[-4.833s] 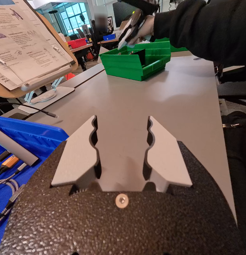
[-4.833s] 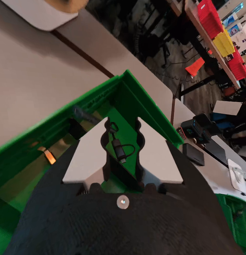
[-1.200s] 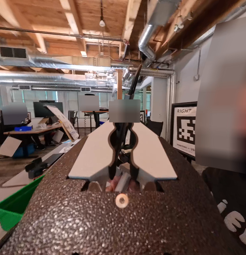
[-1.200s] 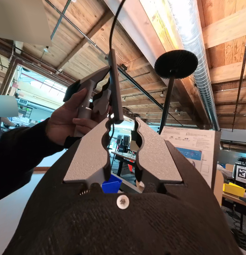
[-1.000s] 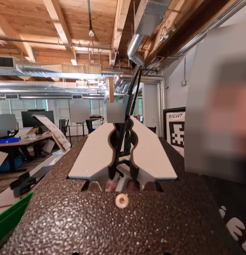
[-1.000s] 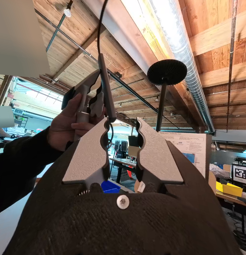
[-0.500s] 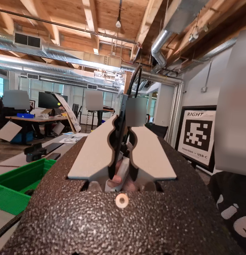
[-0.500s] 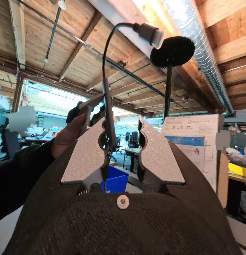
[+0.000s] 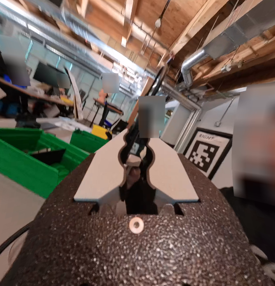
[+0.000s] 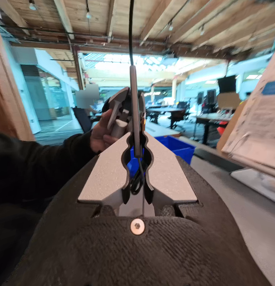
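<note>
A slim grey adapter (image 10: 135,117) with a black cable (image 10: 131,31) running up from its top stands upright between both grippers, in the air above the table. My right gripper (image 10: 137,133) is shut on its lower part, and a loop of thin black cable (image 10: 136,184) hangs inside the jaws. A small metal plug (image 10: 143,117) sticks out beside it. My left gripper (image 10: 130,99), held by a hand (image 10: 99,134), clamps the adapter's upper part from the far side. In the left wrist view the left gripper (image 9: 137,138) is shut on the adapter (image 9: 131,142), seen edge-on and partly hidden by a blur patch.
Two green bins (image 9: 25,164) (image 9: 87,140) and a yellow bin (image 9: 99,130) stand on the grey table (image 9: 10,201) at the left. A framed black-and-white marker board (image 9: 203,154) stands at the right. A blue bin (image 10: 173,146) and a paper-covered document stand (image 10: 254,131) are on the table (image 10: 241,216). The left gripper's tips are roughly 5 cm from the right gripper's.
My right gripper has shut on the adapter, which before only lay against its left finger. Both views have tilted down from the ceiling toward the room. The cable's plug end has left the view.
</note>
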Demonstrator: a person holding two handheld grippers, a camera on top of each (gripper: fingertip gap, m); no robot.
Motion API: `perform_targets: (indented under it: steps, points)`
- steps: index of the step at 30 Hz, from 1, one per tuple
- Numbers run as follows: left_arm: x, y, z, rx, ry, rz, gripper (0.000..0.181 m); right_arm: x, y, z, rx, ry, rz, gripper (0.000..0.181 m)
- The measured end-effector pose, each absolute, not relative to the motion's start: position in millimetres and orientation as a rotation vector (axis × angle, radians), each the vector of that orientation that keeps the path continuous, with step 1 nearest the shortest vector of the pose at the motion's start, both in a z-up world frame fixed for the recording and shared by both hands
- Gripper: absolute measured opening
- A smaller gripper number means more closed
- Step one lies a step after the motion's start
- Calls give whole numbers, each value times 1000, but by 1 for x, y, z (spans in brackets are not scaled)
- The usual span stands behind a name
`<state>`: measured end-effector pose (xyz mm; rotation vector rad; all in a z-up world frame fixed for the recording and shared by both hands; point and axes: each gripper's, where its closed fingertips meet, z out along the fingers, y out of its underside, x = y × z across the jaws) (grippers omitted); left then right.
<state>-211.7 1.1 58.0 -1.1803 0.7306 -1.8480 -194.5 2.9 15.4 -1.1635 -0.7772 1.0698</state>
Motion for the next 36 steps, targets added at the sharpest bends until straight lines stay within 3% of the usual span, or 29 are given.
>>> perform_targets:
  steps: [4,9,12,16,27,36]
  points:
    - [-237,-2,19,-1340,984,-1502,30,-194,-3,-17,-1392,-886,1225,8]
    - [-279,-3,-9,-1113,1383,-464,37,-196,-13,-44,-1506,-974,1435,8]
    - [-289,-9,-28,-1045,1588,-48,60,-203,-18,-52,-1507,-1003,1553,8]
    - [-301,-5,-24,-954,1594,267,53,-206,-14,-61,-1531,-994,1593,8]
    - [-304,-22,-61,-1087,1679,30,49,-201,-21,-76,-1551,-1052,1692,8]
    - [-266,-27,-89,-1030,1559,-349,63,-208,-45,-81,-1499,-1158,1881,8]
